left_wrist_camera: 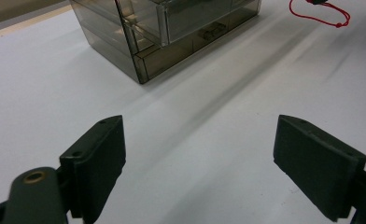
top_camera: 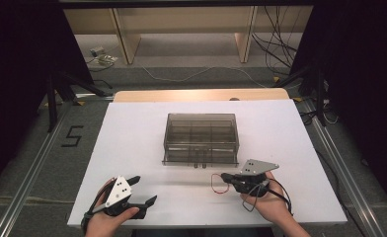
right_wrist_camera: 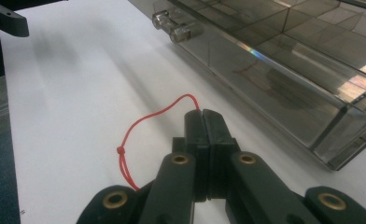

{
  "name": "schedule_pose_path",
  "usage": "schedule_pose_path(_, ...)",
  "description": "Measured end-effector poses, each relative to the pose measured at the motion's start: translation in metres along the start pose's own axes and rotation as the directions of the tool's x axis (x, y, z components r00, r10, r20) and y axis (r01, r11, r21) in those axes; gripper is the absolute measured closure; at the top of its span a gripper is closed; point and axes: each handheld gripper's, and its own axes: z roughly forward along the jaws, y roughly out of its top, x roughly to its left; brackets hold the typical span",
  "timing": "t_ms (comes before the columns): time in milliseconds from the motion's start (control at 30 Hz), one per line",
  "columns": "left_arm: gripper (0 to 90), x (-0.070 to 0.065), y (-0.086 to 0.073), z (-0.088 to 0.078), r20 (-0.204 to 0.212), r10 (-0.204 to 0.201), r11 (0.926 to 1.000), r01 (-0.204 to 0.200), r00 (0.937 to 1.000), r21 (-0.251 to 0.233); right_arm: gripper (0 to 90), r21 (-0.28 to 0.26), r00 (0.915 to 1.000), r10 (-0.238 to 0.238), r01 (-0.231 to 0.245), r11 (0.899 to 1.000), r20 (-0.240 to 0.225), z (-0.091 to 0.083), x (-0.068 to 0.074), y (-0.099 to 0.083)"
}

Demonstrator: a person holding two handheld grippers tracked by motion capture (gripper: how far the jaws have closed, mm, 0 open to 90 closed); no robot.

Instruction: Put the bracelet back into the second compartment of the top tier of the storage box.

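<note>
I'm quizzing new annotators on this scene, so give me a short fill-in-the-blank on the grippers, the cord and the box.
1. The right gripper is shut on a cord coloured ____.
2. The left gripper has its jaws ____.
3. The smoky clear box stands on a table coloured ____.

Missing words: red; open; white

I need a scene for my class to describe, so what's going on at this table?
A person sits at a white table with a tool in each hand. The right tool is shut on a red string, whose knotted loop lies on the table in front of a smoky clear plastic box with compartments. The left tool has its jaws wide apart with nothing between them, and points toward the box from the near left.
</note>
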Motion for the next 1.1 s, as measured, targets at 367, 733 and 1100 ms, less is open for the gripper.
schedule_pose_path(367,16.9,0.0,0.0,0.0,0.0,-0.001,1.0,0.001,1.0,0.0,90.0,-0.012,1.0,-0.005,0.005,1.0,-0.008,0.0,0.004,0.004)
schedule_pose_path(733,16.9,0.0,0.0,0.0,0.001,0.001,1.0,-0.001,1.0,0.001,90.0,-0.027,0.9999,-0.013,0.013,1.0,-0.004,-0.002,0.006,0.008)
schedule_pose_path(1100,16.9,0.0,0.0,0.0,0.001,0.0,1.0,0.0,1.0,0.002,90.0,-0.042,0.9999,-0.015,0.015,0.999,-0.005,-0.004,0.008,0.012)
